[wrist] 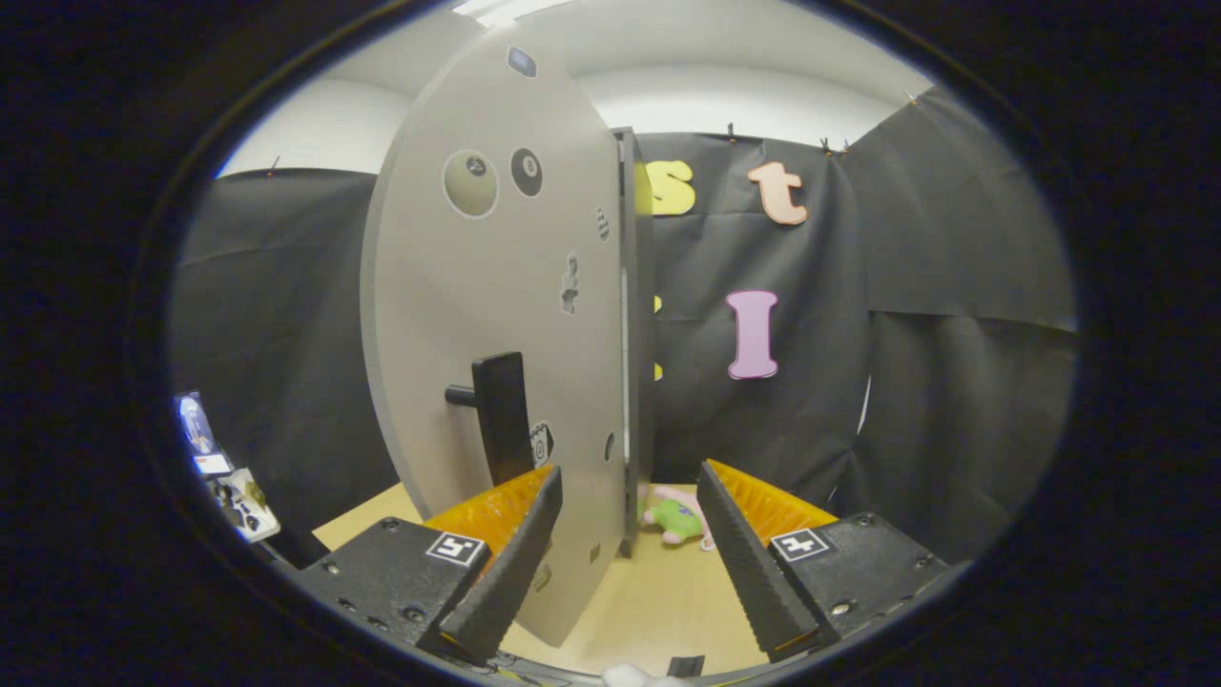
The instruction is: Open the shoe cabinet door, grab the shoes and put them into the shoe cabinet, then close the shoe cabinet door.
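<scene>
The grey shoe cabinet door [496, 315] stands swung out toward me, its outer face with stickers showing and its free edge reaching between my fingers. A black bar handle [501, 415] sits on the door just beyond my left finger. The cabinet's dark edge [637, 334] rises right behind the door. A small pink and green shoe [679, 517] lies on the tan table beside the cabinet's foot, beyond the fingers. My gripper [625, 563] is open, with the left finger in front of the door face and the right finger clear of it.
The tan tabletop [658, 611] runs from under the fingers to the black cloth wall behind. A few small printed cards [229, 477] lean at the far left of the table. A white thing [634, 676] peeks in just below the fingers.
</scene>
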